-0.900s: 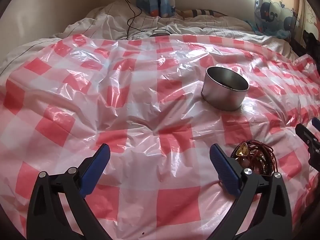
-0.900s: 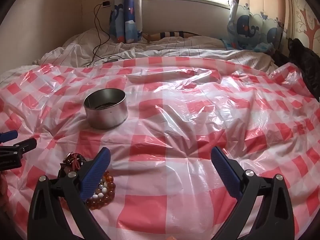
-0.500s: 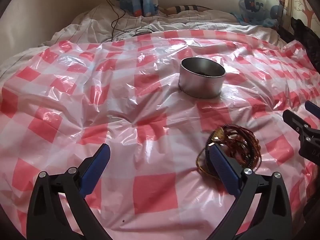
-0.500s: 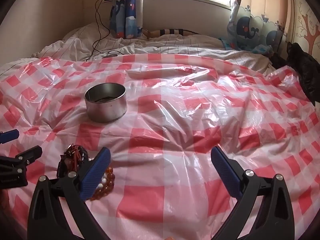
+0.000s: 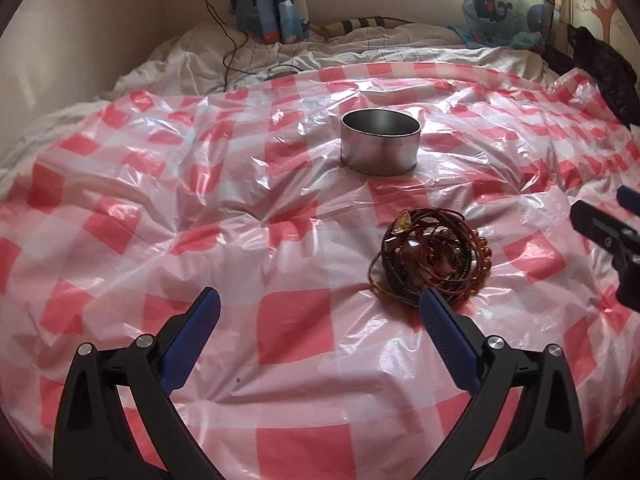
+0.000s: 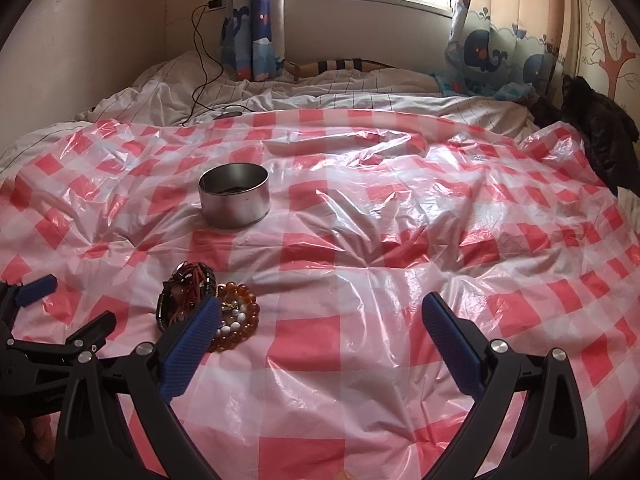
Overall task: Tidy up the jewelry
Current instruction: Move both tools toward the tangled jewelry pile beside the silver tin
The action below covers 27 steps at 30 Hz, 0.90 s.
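Note:
A tangled pile of bracelets and bead strings lies on the red-and-white checked plastic sheet. A round metal tin stands upright and open behind it. My left gripper is open and empty, with its right finger just in front of the pile. In the right wrist view the pile lies at the lower left, partly behind my right gripper's left finger. The tin stands beyond it. My right gripper is open and empty.
The sheet covers a bed with white striped bedding at the back. A black cable hangs from a wall socket onto the bedding. A black garment lies at the far right. Whale-print curtains hang below the window.
My left gripper has pulled back and swung right, so the tin and the jewelry pile now sit nearer the middle of its view. My right gripper has drawn back a little.

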### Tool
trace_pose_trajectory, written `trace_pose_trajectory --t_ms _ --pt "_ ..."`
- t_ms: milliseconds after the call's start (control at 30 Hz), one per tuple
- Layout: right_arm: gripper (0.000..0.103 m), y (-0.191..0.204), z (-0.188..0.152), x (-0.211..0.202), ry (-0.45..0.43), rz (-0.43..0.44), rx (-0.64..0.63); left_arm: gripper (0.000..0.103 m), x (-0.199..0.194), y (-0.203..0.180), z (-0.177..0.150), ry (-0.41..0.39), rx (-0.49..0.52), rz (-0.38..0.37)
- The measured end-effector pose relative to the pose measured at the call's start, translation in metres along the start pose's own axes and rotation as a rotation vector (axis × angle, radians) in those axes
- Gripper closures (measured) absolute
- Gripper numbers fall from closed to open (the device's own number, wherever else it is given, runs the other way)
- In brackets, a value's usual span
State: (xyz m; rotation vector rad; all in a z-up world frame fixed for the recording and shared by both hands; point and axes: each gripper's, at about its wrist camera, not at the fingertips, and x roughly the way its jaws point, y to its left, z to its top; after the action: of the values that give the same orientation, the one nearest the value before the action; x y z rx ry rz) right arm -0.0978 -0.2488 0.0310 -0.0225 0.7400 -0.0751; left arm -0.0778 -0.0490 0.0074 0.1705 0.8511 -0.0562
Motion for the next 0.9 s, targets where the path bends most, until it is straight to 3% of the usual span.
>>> trace_pose_trajectory --t_ms 433,900 --pt "0.007 0.012 0.0 0.005 0.021 0.024 -0.046 0.007 0.004 0.02 0.007 0.012 -0.061 -0.007" --pt "0.007 0.019 0.001 0.006 0.026 0.052 -0.06 0.007 0.004 0.011 0.01 0.012 -0.054 -0.019"
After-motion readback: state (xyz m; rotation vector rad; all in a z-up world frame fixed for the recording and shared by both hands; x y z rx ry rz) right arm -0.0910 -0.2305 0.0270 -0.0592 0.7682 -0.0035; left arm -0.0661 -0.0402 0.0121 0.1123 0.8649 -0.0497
